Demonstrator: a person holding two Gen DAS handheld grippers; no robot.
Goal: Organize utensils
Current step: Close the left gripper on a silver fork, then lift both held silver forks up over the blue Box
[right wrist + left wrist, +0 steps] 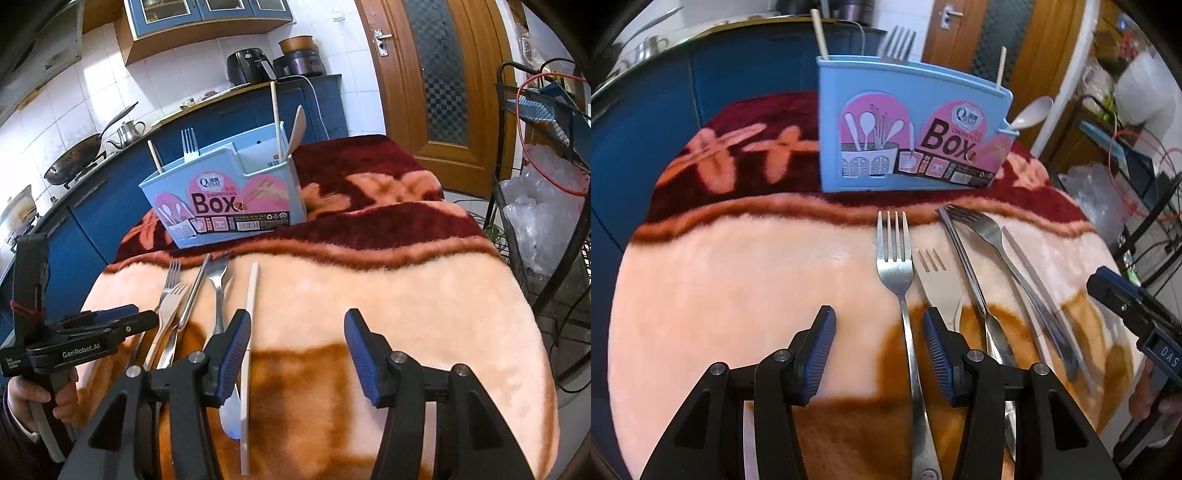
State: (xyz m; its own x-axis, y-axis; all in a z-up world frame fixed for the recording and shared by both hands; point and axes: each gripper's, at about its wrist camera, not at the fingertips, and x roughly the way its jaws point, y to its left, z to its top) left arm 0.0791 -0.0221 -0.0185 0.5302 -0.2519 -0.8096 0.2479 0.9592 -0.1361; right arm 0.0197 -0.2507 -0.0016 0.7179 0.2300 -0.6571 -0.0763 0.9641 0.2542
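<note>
A light blue utensil box [908, 125] [225, 199] stands on the dark red part of the blanket, holding a fork [897, 44], chopsticks and a pale spoon [1032, 112]. Several metal forks lie side by side in front of it. My left gripper [881, 350] is open over the leftmost fork [894, 266], whose handle runs between the fingers close to the right pad without being pressed. My right gripper [297, 354] is open; a white chopstick [251, 314] lies just inside its left finger, over a white spoon [231, 417].
The patterned blanket [424, 314] covers the table and drops off at the right edge. Blue kitchen cabinets [92, 221] with a wok stand behind, a wire rack [517, 221] with bags to the right. A hand [26, 398] holds the left gripper [136, 317].
</note>
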